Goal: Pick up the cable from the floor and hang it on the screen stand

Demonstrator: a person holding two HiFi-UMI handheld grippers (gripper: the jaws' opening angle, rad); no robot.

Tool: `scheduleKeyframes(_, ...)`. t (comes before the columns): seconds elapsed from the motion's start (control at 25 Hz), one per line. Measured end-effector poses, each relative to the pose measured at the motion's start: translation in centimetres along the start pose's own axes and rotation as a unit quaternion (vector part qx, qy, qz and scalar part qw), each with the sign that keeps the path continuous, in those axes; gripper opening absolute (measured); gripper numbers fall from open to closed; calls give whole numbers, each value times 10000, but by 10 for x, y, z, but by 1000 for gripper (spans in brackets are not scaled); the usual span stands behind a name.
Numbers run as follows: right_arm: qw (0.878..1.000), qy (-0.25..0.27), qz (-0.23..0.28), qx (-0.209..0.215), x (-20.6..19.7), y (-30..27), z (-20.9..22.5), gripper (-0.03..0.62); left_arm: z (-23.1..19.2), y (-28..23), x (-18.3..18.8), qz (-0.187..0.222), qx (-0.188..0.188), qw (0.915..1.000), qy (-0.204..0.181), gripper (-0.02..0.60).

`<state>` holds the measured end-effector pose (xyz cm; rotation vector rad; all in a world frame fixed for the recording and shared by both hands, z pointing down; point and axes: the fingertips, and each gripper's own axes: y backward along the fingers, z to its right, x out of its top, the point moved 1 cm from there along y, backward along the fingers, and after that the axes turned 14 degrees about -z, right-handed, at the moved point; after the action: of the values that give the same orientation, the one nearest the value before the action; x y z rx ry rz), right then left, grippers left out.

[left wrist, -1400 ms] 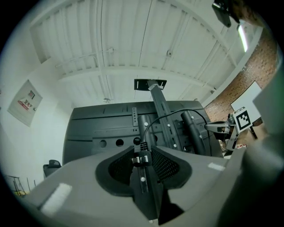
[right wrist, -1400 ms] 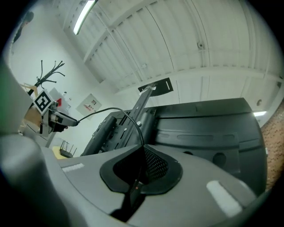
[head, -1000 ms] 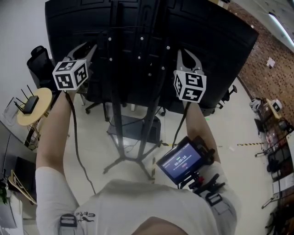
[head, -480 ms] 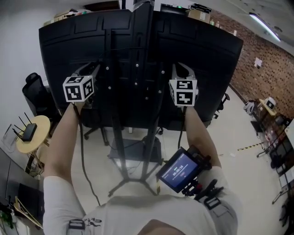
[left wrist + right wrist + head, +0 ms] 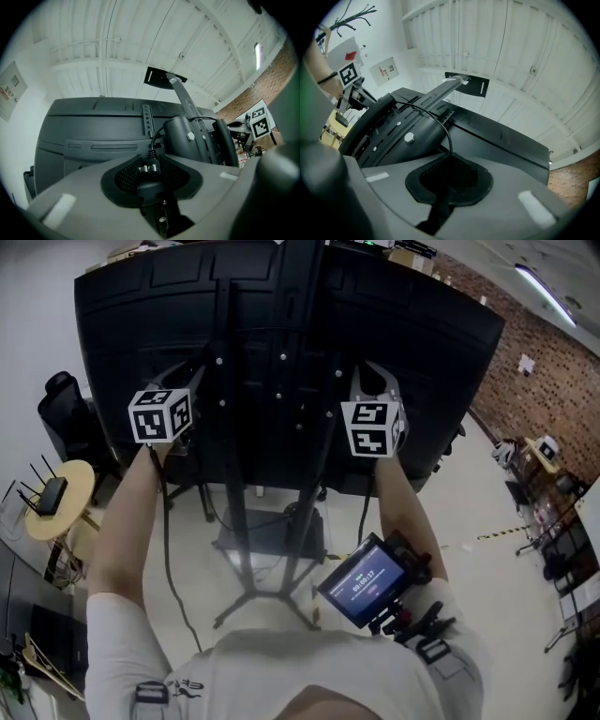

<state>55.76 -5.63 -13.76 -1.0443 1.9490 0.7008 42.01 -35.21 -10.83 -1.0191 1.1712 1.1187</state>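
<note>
The cable [image 5: 449, 133] is off the floor [image 5: 459, 521], left gripper [image 5: 150, 169] clamped on its plug [image 5: 150, 161], right gripper [image 5: 451, 177] pinching it further along, apparently draped across the screen stand [image 5: 237, 512]; only letting go remains.

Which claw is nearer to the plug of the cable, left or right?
Left. The left claw is shut on the plug itself; the right claw grips the cable farther along, on the other side of the screen stand.
</note>
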Motion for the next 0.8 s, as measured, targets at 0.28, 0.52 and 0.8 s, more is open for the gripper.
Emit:
scheduleKeyframes(0.28, 9998, -183, -5, 88, -3, 1, -3, 28, 7, 1, -5, 111, -51, 9998, 149, 121)
scheduleKeyframes(0.52, 9991, -393, 167, 26, -4, 9, -5, 43, 14, 5, -6, 358, -24, 9992, 172, 123)
scheduleKeyframes(0.8, 9984, -528, 170, 76, -19, 19, -12, 57, 22, 17, -18, 399, 79, 9991, 68, 121)
